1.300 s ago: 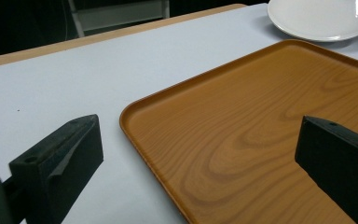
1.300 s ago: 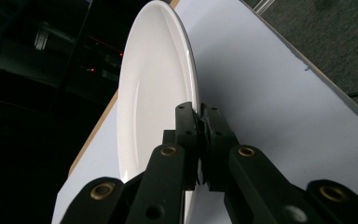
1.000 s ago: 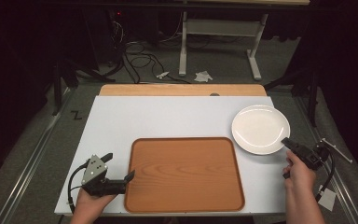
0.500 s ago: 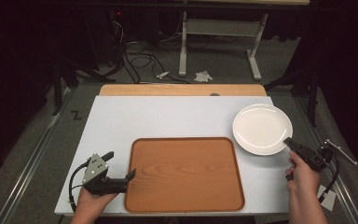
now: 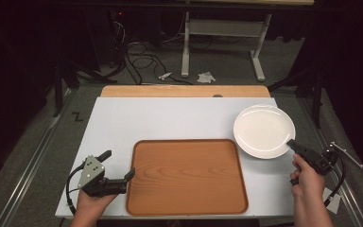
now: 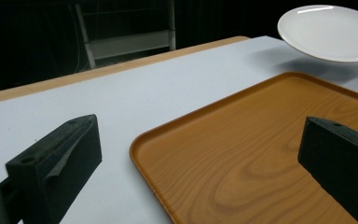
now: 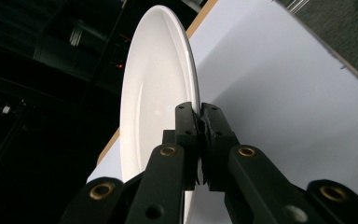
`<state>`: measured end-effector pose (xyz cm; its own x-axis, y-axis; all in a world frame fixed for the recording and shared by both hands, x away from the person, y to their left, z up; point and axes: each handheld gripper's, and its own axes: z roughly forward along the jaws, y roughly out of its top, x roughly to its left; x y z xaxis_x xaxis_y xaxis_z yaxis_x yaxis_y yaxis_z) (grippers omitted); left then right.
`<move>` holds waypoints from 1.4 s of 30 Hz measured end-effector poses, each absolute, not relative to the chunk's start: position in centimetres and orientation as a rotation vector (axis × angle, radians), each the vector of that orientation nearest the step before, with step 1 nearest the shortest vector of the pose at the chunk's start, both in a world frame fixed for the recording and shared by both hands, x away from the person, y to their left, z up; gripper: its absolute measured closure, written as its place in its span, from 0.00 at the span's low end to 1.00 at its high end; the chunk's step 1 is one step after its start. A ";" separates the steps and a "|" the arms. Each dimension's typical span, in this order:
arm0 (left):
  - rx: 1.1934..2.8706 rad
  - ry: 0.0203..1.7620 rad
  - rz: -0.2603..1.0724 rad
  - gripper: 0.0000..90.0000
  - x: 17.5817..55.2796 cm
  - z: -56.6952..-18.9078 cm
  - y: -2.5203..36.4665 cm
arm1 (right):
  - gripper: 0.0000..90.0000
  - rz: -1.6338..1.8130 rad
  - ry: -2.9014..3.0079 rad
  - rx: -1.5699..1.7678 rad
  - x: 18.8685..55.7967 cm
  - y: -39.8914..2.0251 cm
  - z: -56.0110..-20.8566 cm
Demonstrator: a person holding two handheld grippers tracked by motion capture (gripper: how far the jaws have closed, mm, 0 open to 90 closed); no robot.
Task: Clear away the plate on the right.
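A round white plate (image 5: 263, 131) hangs a little above the white tabletop (image 5: 170, 118) at the right, casting a shadow below it in the left gripper view (image 6: 328, 32). My right gripper (image 5: 291, 143) is shut on the plate's near rim, its jaws pinching the thin edge (image 7: 199, 109). A wooden tray (image 5: 186, 175) lies flat at the front middle of the table. My left gripper (image 5: 119, 163) rests open beside the tray's left edge, its jaws wide apart with the tray's corner (image 6: 242, 154) seen between them and nothing gripped.
A wooden strip (image 5: 184, 91) runs along the table's far edge. Beyond it on the floor stand a metal desk frame (image 5: 222, 33) and loose cables (image 5: 137, 61). Metal rails (image 5: 33, 161) flank the table on the left.
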<state>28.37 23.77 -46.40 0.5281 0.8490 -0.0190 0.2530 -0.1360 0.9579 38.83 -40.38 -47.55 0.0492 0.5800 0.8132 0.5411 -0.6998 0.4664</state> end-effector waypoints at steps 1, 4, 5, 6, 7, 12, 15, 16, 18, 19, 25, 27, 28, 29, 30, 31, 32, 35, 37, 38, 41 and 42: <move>1.661 0.936 0.679 0.00 28.3 -46.4 23.8 | 0.99 1.778 1.208 2.246 38.8 -40.3 -47.5; 1.656 0.922 0.686 0.00 28.2 -46.3 23.8 | 0.99 1.791 1.223 2.239 38.8 -40.2 -47.5; 1.647 0.916 0.685 0.00 28.2 -46.3 23.8 | 0.99 1.804 1.232 2.235 38.7 -40.0 -47.4; 1.647 0.916 0.685 0.00 28.2 -46.3 23.8 | 0.99 1.804 1.232 2.235 38.7 -40.0 -47.4; 1.646 0.914 0.685 0.00 28.2 -46.3 23.8 | 0.99 1.814 1.236 2.237 38.6 -39.9 -47.4; 1.649 0.910 0.681 0.00 28.3 -46.3 23.8 | 0.99 1.845 1.284 2.226 38.5 -39.3 -47.3; 1.651 0.908 0.679 0.00 28.3 -46.3 23.8 | 0.99 1.834 1.352 2.208 38.3 -38.5 -47.0; 1.652 0.908 0.676 0.00 28.4 -46.3 23.8 | 0.99 1.833 1.359 2.207 38.3 -38.3 -46.9; 1.650 0.908 0.672 0.00 28.4 -46.3 23.7 | 0.99 1.833 1.371 2.207 38.2 -38.1 -46.8; 1.650 0.908 0.664 0.00 28.5 -46.4 23.7 | 0.99 1.832 1.418 2.199 38.2 -37.5 -46.5; 1.665 0.902 0.644 0.00 28.9 -46.7 23.6 | 0.99 1.817 1.528 2.203 37.7 -35.7 -46.5; 1.663 0.891 0.656 0.00 28.9 -46.5 23.6 | 0.99 1.849 1.551 2.206 37.4 -35.1 -46.9; 1.663 0.891 0.656 0.00 28.9 -46.5 23.6 | 0.99 1.849 1.551 2.206 37.4 -35.1 -46.9; 1.662 0.890 0.658 0.00 28.9 -46.4 23.6 | 0.99 1.864 1.558 2.206 37.3 -34.9 -47.0; 1.658 0.891 0.658 0.00 28.9 -46.4 23.5 | 0.99 1.879 1.569 2.200 37.1 -34.6 -47.1; 1.657 0.891 0.658 0.00 28.9 -46.3 23.5 | 0.99 1.882 1.600 2.182 36.8 -34.0 -47.1; 1.656 0.889 0.661 0.00 28.8 -46.3 23.5 | 0.99 1.884 1.621 2.181 36.7 -33.7 -47.1; 1.647 0.877 0.661 0.00 28.7 -46.0 23.3 | 0.99 1.886 1.665 2.172 36.4 -33.1 -47.1; 1.654 0.884 0.656 0.00 29.0 -46.2 23.3 | 0.99 1.905 1.722 2.145 36.3 -32.4 -47.0; 1.658 0.886 0.654 0.00 29.1 -46.3 23.3 | 0.99 1.919 1.733 2.136 36.3 -32.2 -47.0; 1.661 0.889 0.657 0.00 29.2 -46.3 23.4 | 0.99 1.938 1.755 2.124 36.5 -31.6 -47.0; 1.659 0.891 0.656 0.00 29.2 -46.3 23.5 | 0.99 1.931 1.770 2.121 36.5 -31.4 -47.0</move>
<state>29.19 23.52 -46.34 0.5654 0.8245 -0.0212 0.2242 -0.1289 0.9660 36.46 -31.42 -46.96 -0.1926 0.5222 0.8308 0.7823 -0.4294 0.4512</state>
